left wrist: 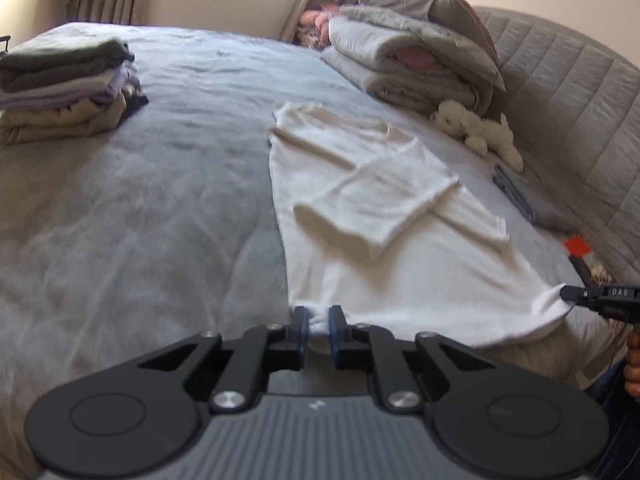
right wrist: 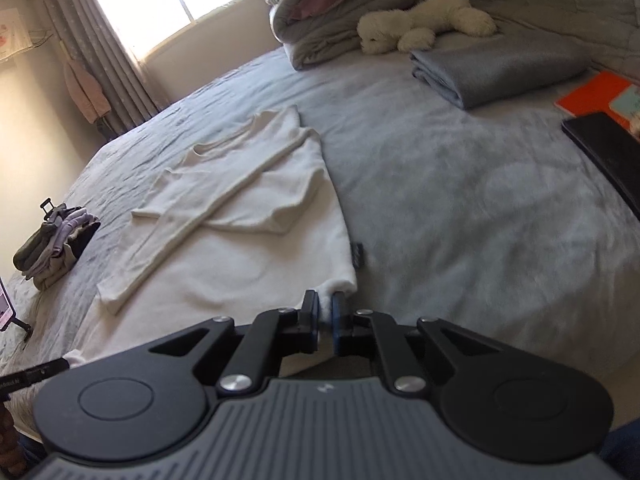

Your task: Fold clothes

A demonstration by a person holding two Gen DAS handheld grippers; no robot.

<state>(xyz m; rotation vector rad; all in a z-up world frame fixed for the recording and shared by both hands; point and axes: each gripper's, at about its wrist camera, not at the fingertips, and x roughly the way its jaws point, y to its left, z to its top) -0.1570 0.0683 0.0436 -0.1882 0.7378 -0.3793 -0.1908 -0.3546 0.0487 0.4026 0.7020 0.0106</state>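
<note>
Now w/ top [left wrist: 400,264] flat on bed [left wrist: 160,200], sleeves crossed in, left claw [left wrist: 319,322] & right claw [right wrist: 326,312] each pinching a hem corner, lift both evenly, keep hem taut.

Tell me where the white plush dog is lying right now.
The white plush dog lies at the far right of the bed in both views, against the quilted headboard, between the stacked grey bedding and a folded grey blanket.
</note>
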